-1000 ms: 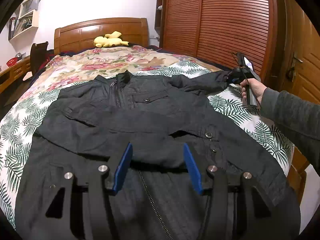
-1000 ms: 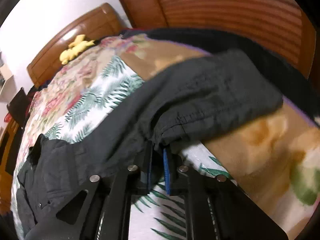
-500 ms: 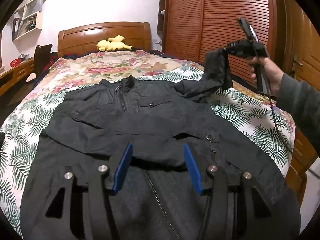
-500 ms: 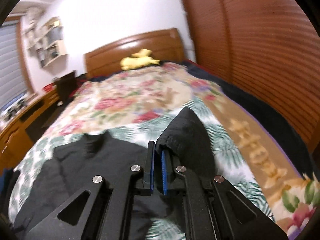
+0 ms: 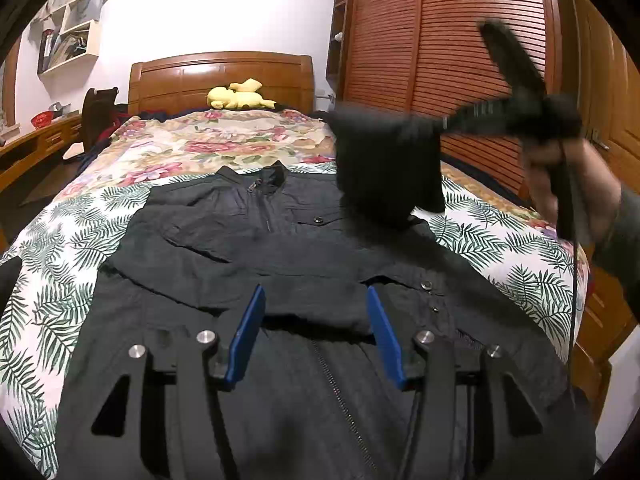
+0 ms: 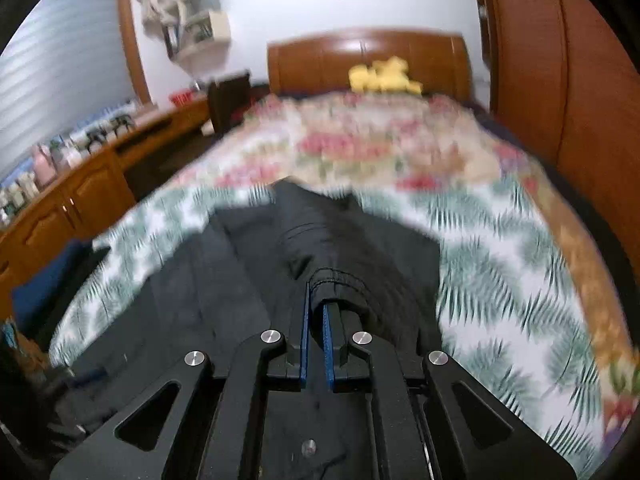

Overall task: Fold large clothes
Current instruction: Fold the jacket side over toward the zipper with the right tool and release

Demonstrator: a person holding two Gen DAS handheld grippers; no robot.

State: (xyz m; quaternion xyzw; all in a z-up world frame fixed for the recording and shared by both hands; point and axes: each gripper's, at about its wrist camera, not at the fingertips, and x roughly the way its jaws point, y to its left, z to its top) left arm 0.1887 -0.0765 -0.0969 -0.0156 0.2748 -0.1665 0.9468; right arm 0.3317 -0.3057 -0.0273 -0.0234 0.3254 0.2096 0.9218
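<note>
Black jacket [image 5: 280, 248] sleeve [image 6: 344, 276] clamped in right gripper [image 6: 316, 312] jaws.

jacket [image 5: 280, 256]: black | bedspread [image 5: 60, 280]: white, green fern print, pink florals | plush toy [image 5: 240, 98]: yellow

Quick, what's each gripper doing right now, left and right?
Left gripper: open, holding nothing, above the black jacket.
Right gripper: shut on the jacket's sleeve cuff, lifted over the jacket.
</note>
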